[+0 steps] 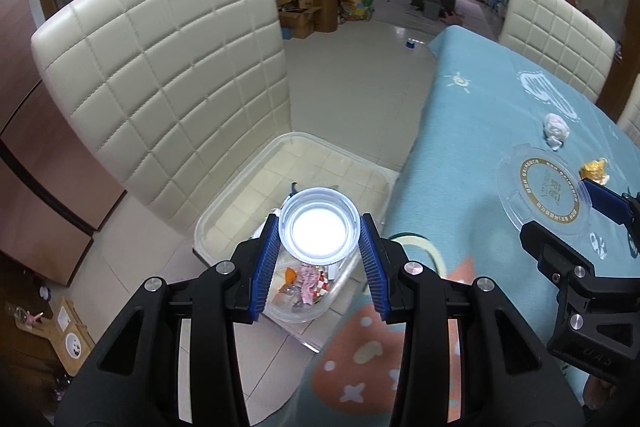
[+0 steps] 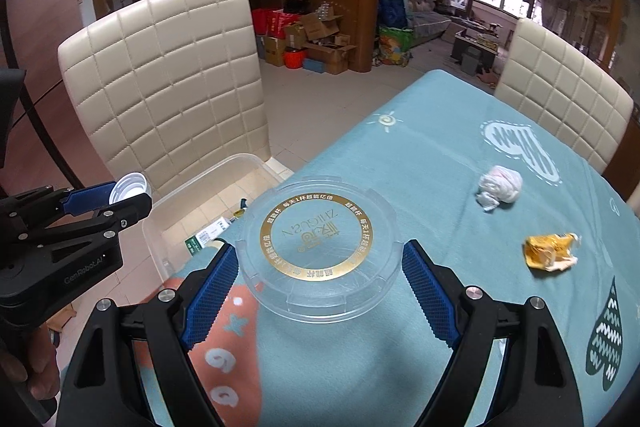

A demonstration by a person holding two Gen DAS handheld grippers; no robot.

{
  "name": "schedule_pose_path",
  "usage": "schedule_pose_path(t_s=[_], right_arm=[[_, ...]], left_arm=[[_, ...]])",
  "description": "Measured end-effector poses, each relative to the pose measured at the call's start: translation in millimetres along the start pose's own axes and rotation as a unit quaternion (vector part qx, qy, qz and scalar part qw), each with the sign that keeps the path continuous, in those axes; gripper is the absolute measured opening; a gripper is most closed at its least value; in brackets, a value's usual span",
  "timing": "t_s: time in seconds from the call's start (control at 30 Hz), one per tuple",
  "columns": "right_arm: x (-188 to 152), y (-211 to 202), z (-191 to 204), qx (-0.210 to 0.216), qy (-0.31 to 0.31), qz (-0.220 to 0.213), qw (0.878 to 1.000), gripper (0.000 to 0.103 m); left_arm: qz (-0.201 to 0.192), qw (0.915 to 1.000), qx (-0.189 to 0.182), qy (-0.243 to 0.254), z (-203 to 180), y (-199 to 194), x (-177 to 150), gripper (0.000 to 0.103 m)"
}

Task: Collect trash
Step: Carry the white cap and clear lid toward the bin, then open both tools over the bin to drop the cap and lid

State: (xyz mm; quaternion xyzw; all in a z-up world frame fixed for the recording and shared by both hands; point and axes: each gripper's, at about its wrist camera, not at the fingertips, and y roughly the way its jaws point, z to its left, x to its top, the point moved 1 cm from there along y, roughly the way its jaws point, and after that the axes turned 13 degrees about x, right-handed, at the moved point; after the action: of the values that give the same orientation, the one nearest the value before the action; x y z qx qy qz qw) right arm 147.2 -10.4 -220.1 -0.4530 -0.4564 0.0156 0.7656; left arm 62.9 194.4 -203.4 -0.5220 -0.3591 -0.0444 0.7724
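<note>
Your left gripper [image 1: 319, 231] clamps the white cap [image 1: 319, 230]; it hides much of the bin [image 1: 240, 183] at frame centre. Your right gripper [image 2: 316, 269] brackets the clear lid [image 2: 318, 247]; contact unclear.

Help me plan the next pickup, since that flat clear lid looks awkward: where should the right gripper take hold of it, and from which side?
Grip the clear lid across its rim, coming down from above. It lies flat on the tablecloth, so only the raised outer edge probably offers purchase. The right gripper already has a pad either side, open.
</note>
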Motion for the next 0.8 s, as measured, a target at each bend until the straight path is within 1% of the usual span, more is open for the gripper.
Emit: schedule_pose_path(t_s=[0.13,0.3,0.5,0.57,0.63,0.73,0.8], right_arm=[[9,11,10,0.015,-0.01,0.001,1.0,0.081],[17,24,19,0.029,-0.019,0.003,0.999,0.081],[32,38,32,0.056,-0.04,0.001,0.998,0.082],[41,44,35,0.09,-0.037,0.01,0.995,0.082],[49,49,35,0.122,-0.017,0.014,0.992,0.083],[55,53,36,0.118,-0.014,0.007,0.993,0.084],[51,58,34,0.119,-0.015,0.014,0.993,0.084]], left_arm=[[0.004,0.9998,0.014,-0.013,15,5,2,0.041],[0.007,0.9994,0.027,-0.02,26,11,5,0.041],[0.011,0.9985,0.043,-0.031,40,20,11,0.042],[0.01,0.9982,0.048,-0.034,45,22,14,0.042],[0.008,0.9979,0.053,-0.037,49,23,18,0.042],[0.007,0.9975,0.059,-0.038,52,25,22,0.042],[0.009,0.9974,0.061,-0.038,51,27,24,0.042]])
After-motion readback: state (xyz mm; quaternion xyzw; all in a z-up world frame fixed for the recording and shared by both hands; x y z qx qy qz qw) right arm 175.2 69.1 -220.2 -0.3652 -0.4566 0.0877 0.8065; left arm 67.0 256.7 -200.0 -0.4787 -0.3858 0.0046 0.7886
